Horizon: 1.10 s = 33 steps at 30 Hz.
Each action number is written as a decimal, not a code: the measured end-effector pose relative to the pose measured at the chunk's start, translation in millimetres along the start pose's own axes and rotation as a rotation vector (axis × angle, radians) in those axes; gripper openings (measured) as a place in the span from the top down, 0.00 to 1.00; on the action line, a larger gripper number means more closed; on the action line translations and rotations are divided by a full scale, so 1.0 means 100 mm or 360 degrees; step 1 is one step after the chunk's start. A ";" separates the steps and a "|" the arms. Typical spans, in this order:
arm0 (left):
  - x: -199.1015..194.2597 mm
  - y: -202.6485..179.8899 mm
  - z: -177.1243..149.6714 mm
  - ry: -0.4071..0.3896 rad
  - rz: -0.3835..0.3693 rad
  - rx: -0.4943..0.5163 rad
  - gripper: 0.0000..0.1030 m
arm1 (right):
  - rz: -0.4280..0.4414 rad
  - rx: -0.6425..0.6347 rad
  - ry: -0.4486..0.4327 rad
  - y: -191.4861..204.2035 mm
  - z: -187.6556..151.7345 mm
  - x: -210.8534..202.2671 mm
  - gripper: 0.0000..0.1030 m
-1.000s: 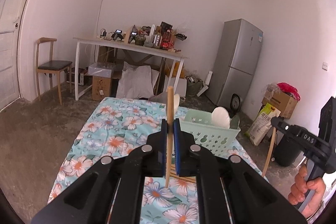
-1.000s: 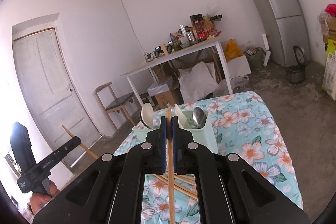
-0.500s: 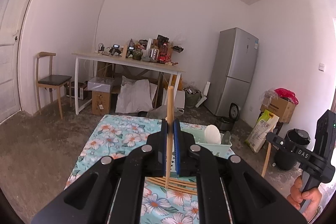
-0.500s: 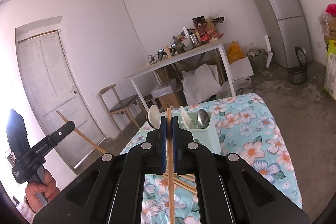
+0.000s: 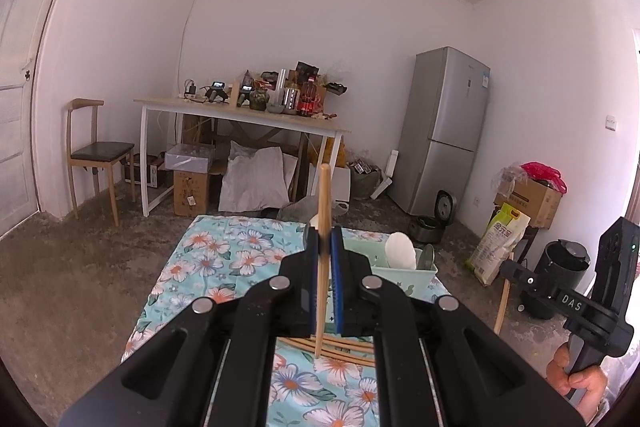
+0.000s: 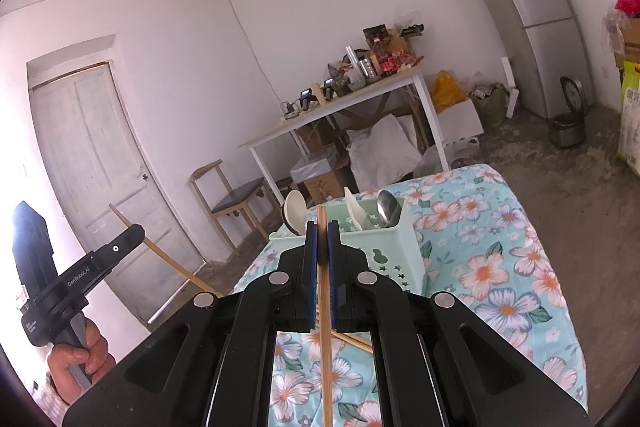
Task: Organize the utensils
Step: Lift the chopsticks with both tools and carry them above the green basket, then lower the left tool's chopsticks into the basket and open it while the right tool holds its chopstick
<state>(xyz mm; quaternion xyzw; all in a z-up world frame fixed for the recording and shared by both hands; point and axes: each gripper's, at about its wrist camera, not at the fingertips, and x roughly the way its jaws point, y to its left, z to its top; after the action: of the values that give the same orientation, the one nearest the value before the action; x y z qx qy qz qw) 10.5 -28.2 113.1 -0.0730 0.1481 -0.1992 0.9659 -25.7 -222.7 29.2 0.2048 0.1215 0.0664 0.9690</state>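
Wooden chopstick [image 5: 322, 259] is clamped upright in the left claw [image 5: 324, 283]; a second chopstick [image 6: 325, 311] is pinched in the right claw [image 6: 322, 279], above the floral-clothed table [image 6: 500, 267]. More loose chopsticks [image 5: 344, 347] are seen lying on the cloth just beneath. At 1 o'clock of the left claw the green utensil basket [image 5: 412, 273] is stood, with spoons [image 6: 386, 207] inside. Beyond, a cluttered white desk [image 5: 240, 115] and a fridge [image 5: 448, 131] are seen
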 end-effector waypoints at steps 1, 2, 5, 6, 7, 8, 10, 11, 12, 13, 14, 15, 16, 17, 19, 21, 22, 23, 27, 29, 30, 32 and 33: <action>-0.02 -0.01 0.01 -0.0012 -0.0005 0.0000 0.95 | 0.0006 0.0000 -0.0002 -0.01 0.01 -0.01 0.97; -0.03 -0.01 0.03 -0.0026 -0.0005 0.0005 0.95 | 0.0012 -0.0006 -0.0005 0.01 0.03 -0.01 0.97; -0.05 -0.03 0.10 -0.0055 -0.0015 0.0019 0.95 | 0.0023 -0.0024 -0.0017 0.01 0.08 -0.03 0.97; -0.06 -0.04 0.13 -0.0064 -0.0022 0.0020 0.95 | 0.0031 -0.0025 -0.0023 0.01 0.09 -0.03 0.97; -0.07 -0.03 0.18 -0.0077 -0.0035 0.0016 0.95 | 0.0037 -0.0025 -0.0030 0.02 0.11 -0.04 0.97; -0.08 -0.02 0.21 -0.0088 -0.0043 0.0015 0.95 | 0.0041 -0.0030 -0.0040 0.03 0.13 -0.05 0.97; -0.11 -0.02 0.28 -0.0114 -0.0060 0.0016 0.95 | 0.0048 -0.0032 -0.0052 0.03 0.16 -0.06 0.97; -0.13 -0.01 0.35 -0.0133 -0.0072 0.0019 0.95 | 0.0058 -0.0027 -0.0057 0.03 0.18 -0.07 0.97; -0.15 -0.01 0.40 -0.0151 -0.0081 0.0024 0.95 | 0.0063 -0.0023 -0.0061 0.02 0.19 -0.08 0.97; -0.16 -0.01 0.44 -0.0164 -0.0087 0.0026 0.95 | 0.0068 -0.0019 -0.0065 0.02 0.21 -0.08 0.97; -0.18 0.00 0.50 -0.0188 -0.0098 0.0027 0.95 | 0.0071 -0.0018 -0.0067 0.02 0.22 -0.08 0.97; -0.19 0.00 0.54 -0.0205 -0.0106 0.0025 0.95 | 0.0073 -0.0019 -0.0072 0.03 0.25 -0.08 0.97; -0.21 0.01 0.60 -0.0229 -0.0119 0.0018 0.95 | 0.0075 -0.0021 -0.0078 0.03 0.27 -0.08 0.97; -0.21 0.03 0.64 -0.0242 -0.0128 0.0013 0.95 | 0.0076 -0.0022 -0.0082 0.02 0.30 -0.08 0.97; -0.19 0.06 0.74 -0.0269 -0.0150 -0.0001 0.95 | 0.0080 -0.0029 -0.0100 0.04 0.35 -0.08 0.97; -0.16 0.08 0.81 -0.0288 -0.0161 0.0004 0.95 | 0.0083 -0.0028 -0.0114 0.04 0.37 -0.06 0.97; -0.13 0.08 0.84 -0.0297 -0.0167 0.0009 0.95 | 0.0082 -0.0027 -0.0124 0.05 0.39 -0.05 0.97; -0.11 0.09 0.89 -0.0311 -0.0177 0.0013 0.95 | 0.0084 -0.0021 -0.0130 0.04 0.40 -0.04 0.97; -0.02 0.10 1.04 -0.0364 -0.0204 0.0023 0.95 | 0.0093 -0.0014 -0.0155 0.06 0.47 0.01 0.97; 0.04 0.11 1.10 -0.0382 -0.0218 0.0019 0.95 | 0.0099 -0.0021 -0.0165 0.06 0.50 0.04 0.97; 0.08 0.12 1.13 -0.0386 -0.0224 0.0015 0.95 | 0.0097 -0.0025 -0.0169 0.07 0.51 0.06 0.97; 0.13 0.14 1.17 -0.0398 -0.0232 0.0011 0.95 | 0.0103 -0.0030 -0.0179 0.07 0.53 0.07 0.97; 0.16 0.15 1.19 -0.0406 -0.0233 0.0010 0.95 | 0.0103 -0.0030 -0.0183 0.07 0.54 0.07 0.97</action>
<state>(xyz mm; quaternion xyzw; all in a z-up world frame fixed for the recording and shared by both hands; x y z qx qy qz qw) 67.2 -11.1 218.6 -0.1053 0.0177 -0.2587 0.9600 -5.4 -235.8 77.9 0.2029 0.0583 0.0869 0.9736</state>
